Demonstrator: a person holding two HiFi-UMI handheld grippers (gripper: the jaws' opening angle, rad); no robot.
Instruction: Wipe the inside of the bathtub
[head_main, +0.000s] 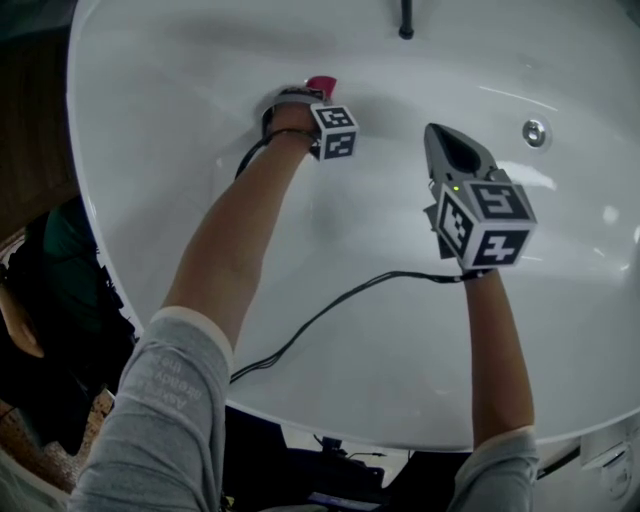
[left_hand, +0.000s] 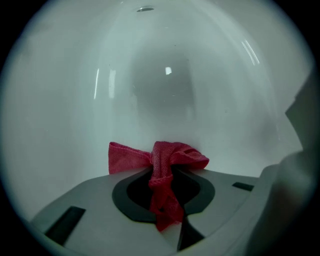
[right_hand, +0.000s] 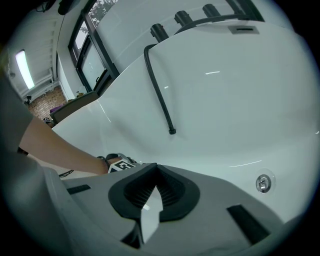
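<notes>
The white bathtub (head_main: 170, 150) fills the head view. My left gripper (head_main: 300, 104) reaches deep inside it toward the far wall, shut on a red cloth (head_main: 322, 86). In the left gripper view the red cloth (left_hand: 164, 165) is pinched between the jaws of the left gripper (left_hand: 163, 192), bunched up against the tub's pale wall (left_hand: 165, 85). My right gripper (head_main: 440, 135) hovers above the tub's middle right, jaws together with nothing in them. In the right gripper view the right gripper (right_hand: 155, 172) points at the far wall, and the left gripper's marker cube (right_hand: 120, 165) shows at lower left.
A chrome overflow fitting (head_main: 535, 132) (right_hand: 263, 183) sits on the tub wall at the right. A black hose (right_hand: 159, 90) hangs from the far rim, where black tap fittings (head_main: 406, 20) stand. A black cable (head_main: 330, 310) trails over the near rim.
</notes>
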